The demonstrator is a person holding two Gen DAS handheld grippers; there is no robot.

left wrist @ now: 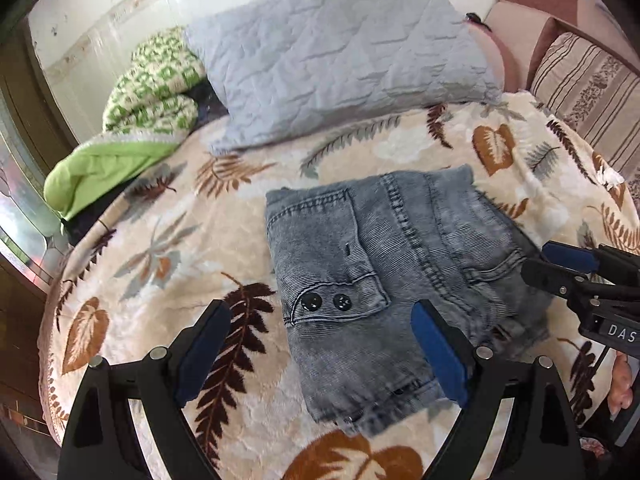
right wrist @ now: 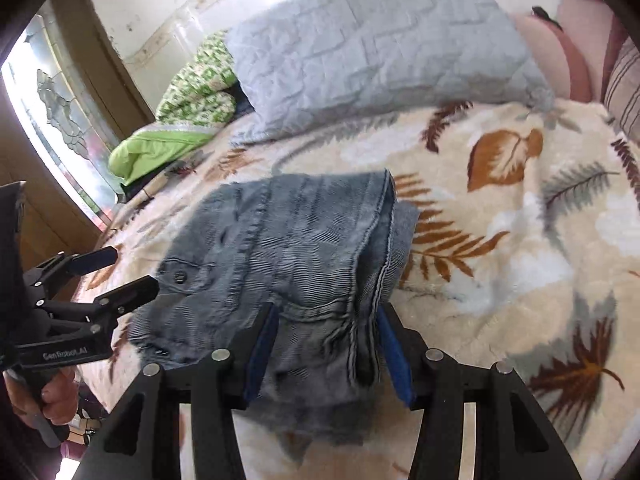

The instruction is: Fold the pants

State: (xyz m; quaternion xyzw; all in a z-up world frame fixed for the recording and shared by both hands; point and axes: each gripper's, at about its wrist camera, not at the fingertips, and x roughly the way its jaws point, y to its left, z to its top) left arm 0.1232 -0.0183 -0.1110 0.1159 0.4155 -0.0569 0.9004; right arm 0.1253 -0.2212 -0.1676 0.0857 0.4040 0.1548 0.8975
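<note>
The grey denim pants (left wrist: pixel 384 276) lie folded into a compact, roughly square bundle on the bed, on a cream fleece blanket (left wrist: pixel 168 248) printed with brown and grey leaves. A back pocket with 2 black buttons (left wrist: pixel 326 302) faces up.

The left gripper (left wrist: pixel 320 356) hovers over the bundle's near left part, its blue-padded fingers (left wrist: pixel 438 352) spread wide and holding nothing; one finger hangs over the denim, the other over bare blanket. The right gripper (right wrist: pixel 328 348) sits at the bundle's right edge, its fingers (right wrist: pixel 394 356) about half open with the folded hem between them; the pads do not look pressed on the cloth.

Behind the pants a quilted grey pillow (left wrist: pixel 344 60) rests on the blanket, with a green patterned quilt (left wrist: pixel 152 92) bunched to its left and a striped cushion (left wrist: pixel 592 88) to the right.
</note>
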